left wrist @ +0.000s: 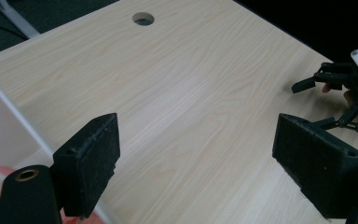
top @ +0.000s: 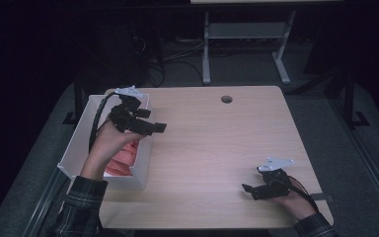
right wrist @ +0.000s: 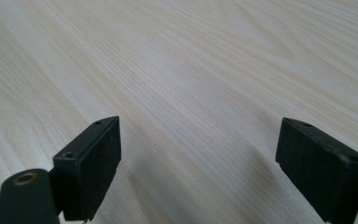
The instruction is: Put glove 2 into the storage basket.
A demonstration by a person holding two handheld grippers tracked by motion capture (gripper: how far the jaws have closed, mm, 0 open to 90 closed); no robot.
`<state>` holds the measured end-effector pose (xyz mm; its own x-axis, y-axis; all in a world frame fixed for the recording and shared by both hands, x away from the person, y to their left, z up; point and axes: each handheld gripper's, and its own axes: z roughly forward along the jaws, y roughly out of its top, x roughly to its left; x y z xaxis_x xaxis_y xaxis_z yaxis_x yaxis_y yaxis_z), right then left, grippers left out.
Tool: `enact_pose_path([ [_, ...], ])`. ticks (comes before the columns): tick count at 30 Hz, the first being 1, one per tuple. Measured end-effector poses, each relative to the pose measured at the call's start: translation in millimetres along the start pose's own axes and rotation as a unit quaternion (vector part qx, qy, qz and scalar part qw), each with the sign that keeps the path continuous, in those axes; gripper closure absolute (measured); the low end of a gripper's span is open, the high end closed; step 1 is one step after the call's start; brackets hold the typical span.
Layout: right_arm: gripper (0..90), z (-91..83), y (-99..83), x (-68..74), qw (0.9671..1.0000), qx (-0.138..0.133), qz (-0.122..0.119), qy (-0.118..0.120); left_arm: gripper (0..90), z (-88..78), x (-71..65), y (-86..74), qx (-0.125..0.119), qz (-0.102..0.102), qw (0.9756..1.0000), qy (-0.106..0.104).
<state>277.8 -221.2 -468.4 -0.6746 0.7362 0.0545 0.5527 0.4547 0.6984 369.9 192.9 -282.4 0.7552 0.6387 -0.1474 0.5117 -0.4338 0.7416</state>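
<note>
A white open box (top: 85, 129) stands at the table's left edge with pink-red soft items (top: 123, 159) inside; what they are is unclear. My left gripper (top: 154, 120) hovers above the box's right wall, pointing toward the table's middle. In the left gripper view its jaws stand wide apart around the left gripper (left wrist: 198, 149) midpoint, with bare wood between them and the box wall (left wrist: 4, 126) at the left. My right gripper (top: 249, 183) sits low near the front right of the table, open. The right gripper (right wrist: 198, 149) has nothing between its jaws.
The light wooden table (top: 217, 143) has a round cable hole (top: 226, 99) near its far edge. A grey desk frame (top: 246, 34) and cables lie on the dark floor beyond. From the left gripper view, the right gripper (left wrist: 340, 88) shows at the far right.
</note>
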Motion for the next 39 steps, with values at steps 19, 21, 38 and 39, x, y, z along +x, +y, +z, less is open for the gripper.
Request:
enact_pose_path([
  [19, 13.8, -0.2, -0.2, 0.1, 1.0, -0.004, -0.004, -0.002, 15.0, 56.7, -55.9, -6.2, 0.012, 0.037, 0.9985, -0.039],
  [21, 13.8, -0.4, -0.1, 0.1, 1.0, -0.002, -0.003, -0.002, 15.0, 63.5, -60.2, -8.8, 0.015, 0.044, 0.998, -0.043],
  [38, 13.8, 0.1, -0.3, 0.3, 1.0, -0.005, -0.004, -0.003, 14.9, 106.4, -83.2, -44.4, 0.027, 0.064, 0.9962, -0.052],
  [39, 13.8, 0.0, -0.3, 0.4, 1.0, -0.005, -0.005, -0.003, 14.9, 108.6, -84.1, -46.7, 0.03, 0.062, 0.9961, -0.054],
])
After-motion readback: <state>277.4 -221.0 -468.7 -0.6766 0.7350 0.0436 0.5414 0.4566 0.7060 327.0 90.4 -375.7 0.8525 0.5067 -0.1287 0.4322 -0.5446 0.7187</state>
